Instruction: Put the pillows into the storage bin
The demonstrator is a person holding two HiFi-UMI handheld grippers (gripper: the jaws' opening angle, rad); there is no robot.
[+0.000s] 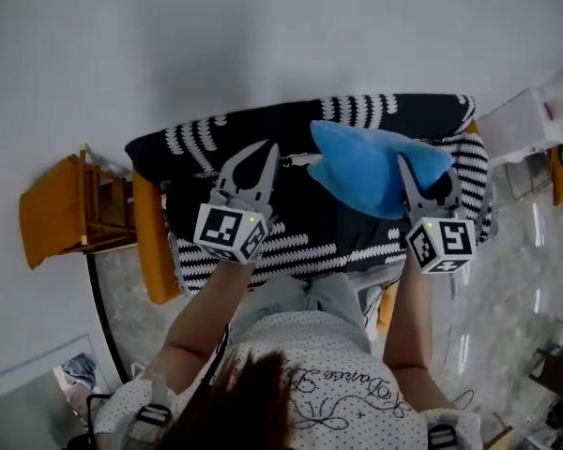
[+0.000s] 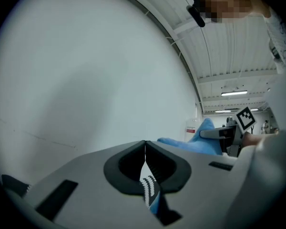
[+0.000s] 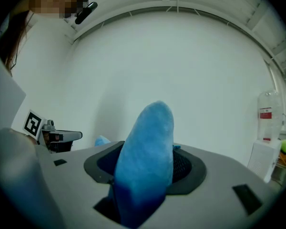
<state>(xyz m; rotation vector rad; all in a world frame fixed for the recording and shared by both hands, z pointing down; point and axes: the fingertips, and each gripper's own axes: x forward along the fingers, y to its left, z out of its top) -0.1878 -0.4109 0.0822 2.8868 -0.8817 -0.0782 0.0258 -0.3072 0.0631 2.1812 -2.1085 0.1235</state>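
Jaws on your right gripper (image 1: 422,181) squeeze one end of the blue pillow (image 1: 371,172). Its long side points toward your left gripper (image 1: 266,153), which is pinched shut on nothing. Farther down, right under the pillow, sits the storage bin (image 1: 216,134).

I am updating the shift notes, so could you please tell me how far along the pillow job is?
Done: no pillow is visibly stowed yet. In hand: the right gripper clamps the blue pillow over the black-and-white patterned fabric; the left gripper is shut. Left: stowing the blue pillow; I cannot tell whether that fabric is the bin.
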